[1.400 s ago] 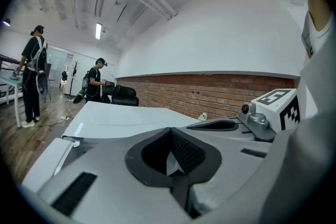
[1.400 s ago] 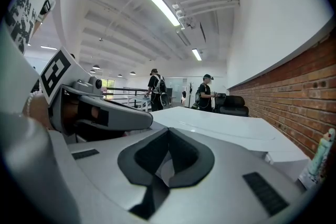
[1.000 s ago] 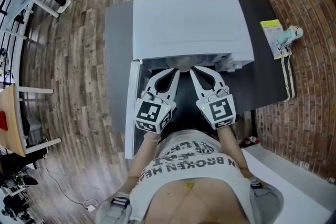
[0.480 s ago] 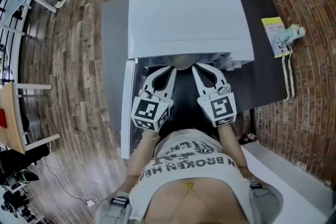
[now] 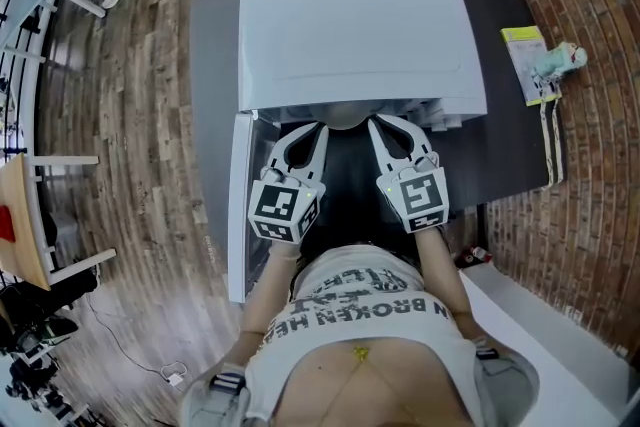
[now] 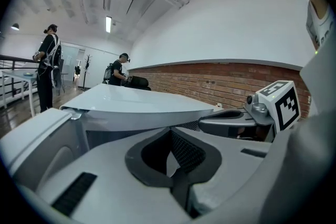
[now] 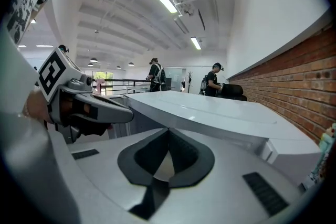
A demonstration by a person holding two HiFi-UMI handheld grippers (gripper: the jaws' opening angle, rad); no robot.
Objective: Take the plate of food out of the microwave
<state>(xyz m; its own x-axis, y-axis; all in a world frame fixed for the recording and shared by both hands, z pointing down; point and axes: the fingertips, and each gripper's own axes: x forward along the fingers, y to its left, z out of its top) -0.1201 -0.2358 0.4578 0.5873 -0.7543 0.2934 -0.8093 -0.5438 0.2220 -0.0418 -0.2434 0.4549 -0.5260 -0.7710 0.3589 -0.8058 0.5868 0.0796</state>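
The plate (image 5: 346,120) is found inside the open microwave (image 5: 355,35), at the mouth of the cavity; only a pale arc of its front rim is seen in the head view, under the overhang of the white top, and the food on it is hidden. It is judged to be stiff, smooth and breakable, moderately heavy once loaded, and possibly hot; a slight tilt could be enough to let the food slide, so it should be kept level. A hold is best taken at two opposite sides of the rim, or support given from beneath on both sides, rather than at the front edge alone. The left gripper (image 5: 319,129) and the right gripper (image 5: 377,123) are held just beside that rim, one at each side; whether it is touched cannot be settled. Both pairs of jaws are closed, tips meeting, as each gripper view shows; a pale sliver is seen through the gap behind the tips, and what it is cannot be told. Since each pair lies side by side in a level plane, a pinch on the flat rim is thought unlikely; nothing is seen gripped. The door (image 5: 238,205) is swung wide to the left, so the way out is not blocked.
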